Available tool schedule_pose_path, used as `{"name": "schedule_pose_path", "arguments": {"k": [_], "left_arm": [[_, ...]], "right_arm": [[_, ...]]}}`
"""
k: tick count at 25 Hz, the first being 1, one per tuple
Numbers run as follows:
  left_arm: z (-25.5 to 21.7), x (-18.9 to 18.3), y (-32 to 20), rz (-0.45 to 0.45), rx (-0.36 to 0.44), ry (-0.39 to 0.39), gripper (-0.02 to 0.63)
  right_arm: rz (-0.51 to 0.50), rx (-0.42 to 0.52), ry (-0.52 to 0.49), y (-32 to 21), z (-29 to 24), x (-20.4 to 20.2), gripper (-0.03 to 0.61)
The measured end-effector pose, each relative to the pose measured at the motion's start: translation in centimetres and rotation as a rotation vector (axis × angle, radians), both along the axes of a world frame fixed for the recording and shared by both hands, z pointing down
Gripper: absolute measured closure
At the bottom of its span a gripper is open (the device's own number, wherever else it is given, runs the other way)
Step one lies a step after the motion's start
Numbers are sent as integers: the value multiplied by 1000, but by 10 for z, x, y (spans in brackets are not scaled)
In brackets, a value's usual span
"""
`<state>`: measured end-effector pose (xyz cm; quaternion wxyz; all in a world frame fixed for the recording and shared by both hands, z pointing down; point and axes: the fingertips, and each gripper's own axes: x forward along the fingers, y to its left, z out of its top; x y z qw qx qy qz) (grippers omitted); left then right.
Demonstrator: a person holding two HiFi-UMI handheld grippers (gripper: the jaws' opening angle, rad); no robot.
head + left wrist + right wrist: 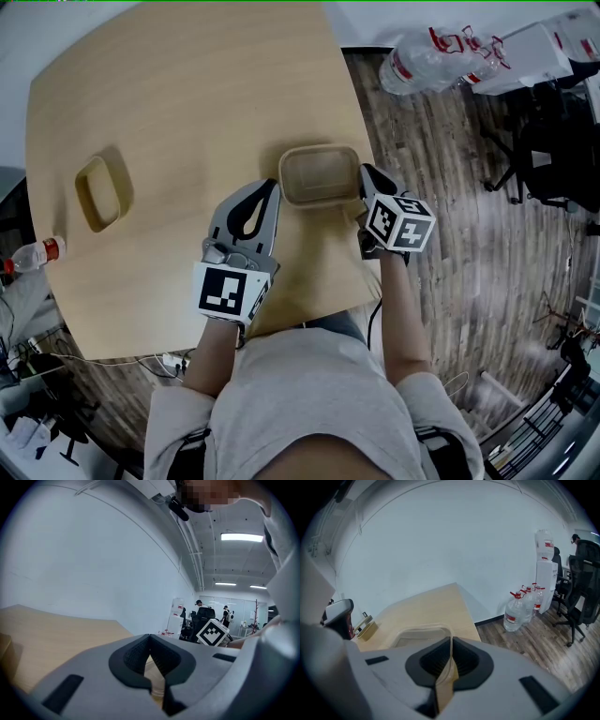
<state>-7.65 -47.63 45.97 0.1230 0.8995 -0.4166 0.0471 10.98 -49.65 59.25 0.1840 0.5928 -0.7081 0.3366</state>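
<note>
The left gripper (273, 187) and right gripper (365, 174) each pinch the beige container (319, 174) by its rim in their tongs, at the table's (187, 94) right edge. Uneven pulling could buckle its wall or send it off that edge.

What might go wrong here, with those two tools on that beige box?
1. The right tool and left tool pinch only the thin rim of the beige box; it may bend or slip free.
2. The box sits near the table edge, so a slip could send it to the floor.
</note>
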Motion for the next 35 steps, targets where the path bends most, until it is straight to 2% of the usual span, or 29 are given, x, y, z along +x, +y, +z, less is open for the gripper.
{"name": "schedule_pose_path", "arguments": {"k": [10, 19, 35], "left_arm": [[-14, -9, 20, -66, 41, -4, 598], [-45, -15, 52, -158, 102, -16, 598], [-96, 8, 129, -255, 207, -24, 598]], "right_arm": [[3, 112, -31, 6, -39, -2, 557], [-57, 220, -35, 25, -89, -5, 557], [-133, 368, -69, 95, -160, 16, 557]]}}
